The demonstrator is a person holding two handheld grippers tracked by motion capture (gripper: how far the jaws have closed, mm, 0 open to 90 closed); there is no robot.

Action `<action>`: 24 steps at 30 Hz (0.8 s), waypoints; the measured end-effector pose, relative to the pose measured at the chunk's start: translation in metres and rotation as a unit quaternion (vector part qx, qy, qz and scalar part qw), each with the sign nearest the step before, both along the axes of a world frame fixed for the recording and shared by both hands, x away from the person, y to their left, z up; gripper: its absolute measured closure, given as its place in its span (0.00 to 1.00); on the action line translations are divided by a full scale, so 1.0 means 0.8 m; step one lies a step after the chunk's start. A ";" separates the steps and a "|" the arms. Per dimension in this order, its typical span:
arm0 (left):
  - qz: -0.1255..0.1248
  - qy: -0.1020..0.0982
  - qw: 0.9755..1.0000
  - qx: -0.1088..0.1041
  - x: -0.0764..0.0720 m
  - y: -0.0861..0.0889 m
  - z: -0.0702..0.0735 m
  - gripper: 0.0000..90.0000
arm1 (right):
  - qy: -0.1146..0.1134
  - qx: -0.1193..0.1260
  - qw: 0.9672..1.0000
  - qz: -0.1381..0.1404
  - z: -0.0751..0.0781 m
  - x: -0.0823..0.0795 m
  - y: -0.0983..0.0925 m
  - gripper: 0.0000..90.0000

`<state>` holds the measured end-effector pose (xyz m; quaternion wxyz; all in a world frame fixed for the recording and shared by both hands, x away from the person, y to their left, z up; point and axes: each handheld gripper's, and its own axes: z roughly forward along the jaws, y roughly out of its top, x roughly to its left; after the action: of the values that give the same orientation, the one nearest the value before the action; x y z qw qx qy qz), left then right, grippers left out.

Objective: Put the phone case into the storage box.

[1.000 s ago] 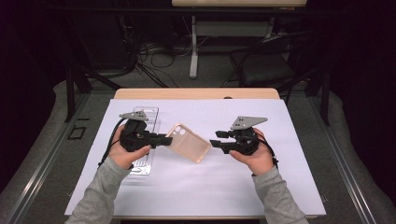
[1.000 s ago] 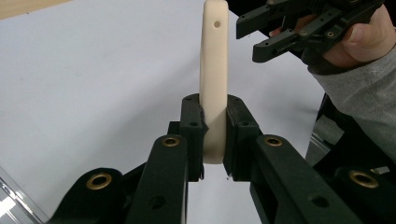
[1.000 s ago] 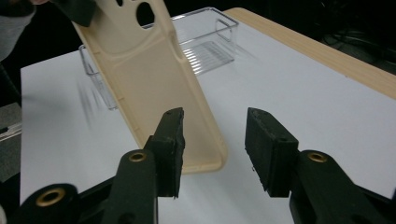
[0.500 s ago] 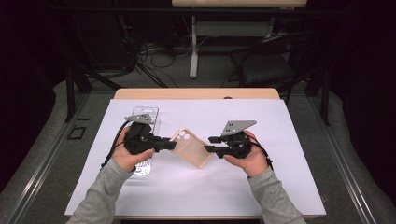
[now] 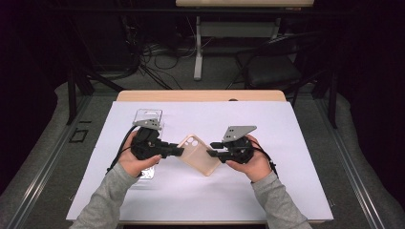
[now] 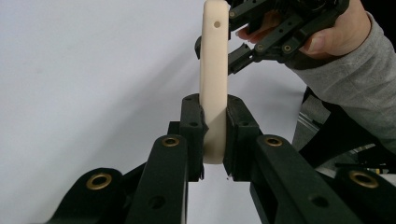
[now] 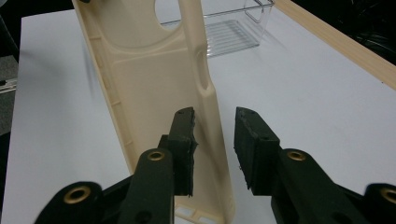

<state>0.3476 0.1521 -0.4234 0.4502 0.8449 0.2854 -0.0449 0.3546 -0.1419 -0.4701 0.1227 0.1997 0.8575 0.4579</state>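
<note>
A cream phone case point(image 5: 198, 153) hangs above the white sheet between both hands, tilted, camera cut-out at its upper left. My left gripper point(image 5: 177, 151) is shut on the case's left edge; in the left gripper view the case point(image 6: 214, 70) stands edge-on, pinched between the two pads point(image 6: 192, 130). My right gripper point(image 5: 211, 152) is at the case's right edge, open. In the right gripper view the case's side wall point(image 7: 205, 88) stands between the jaws of my right gripper point(image 7: 215, 135): one jaw is inside the shell, the other outside with a gap.
A clear plastic tray point(image 5: 147, 117) lies on the white sheet point(image 5: 286, 143) behind and under the left hand, and appears as the tray point(image 7: 229, 28) beyond the case. The wooden table edge point(image 5: 200, 95) runs along the back. Chairs and cables stand on the floor beyond.
The right gripper has moved left until its open jaws straddle the case's edge. The left gripper has shifted slightly right, still holding the case.
</note>
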 end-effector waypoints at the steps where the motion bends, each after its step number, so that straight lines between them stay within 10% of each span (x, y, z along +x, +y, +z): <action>1: -0.001 0.000 1.000 0.000 0.000 0.000 0.000 0.89 | 0.000 0.000 1.000 0.000 0.000 0.000 0.000 0.77; 24: -0.028 -0.015 0.999 0.007 -0.003 0.000 0.002 0.89 | 0.026 0.010 0.999 0.033 0.000 0.000 -0.002 0.83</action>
<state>0.3454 0.1519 -0.4216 0.4471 0.8564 0.2547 -0.0426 0.3546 -0.1437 -0.4704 0.0837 0.1846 0.8616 0.4653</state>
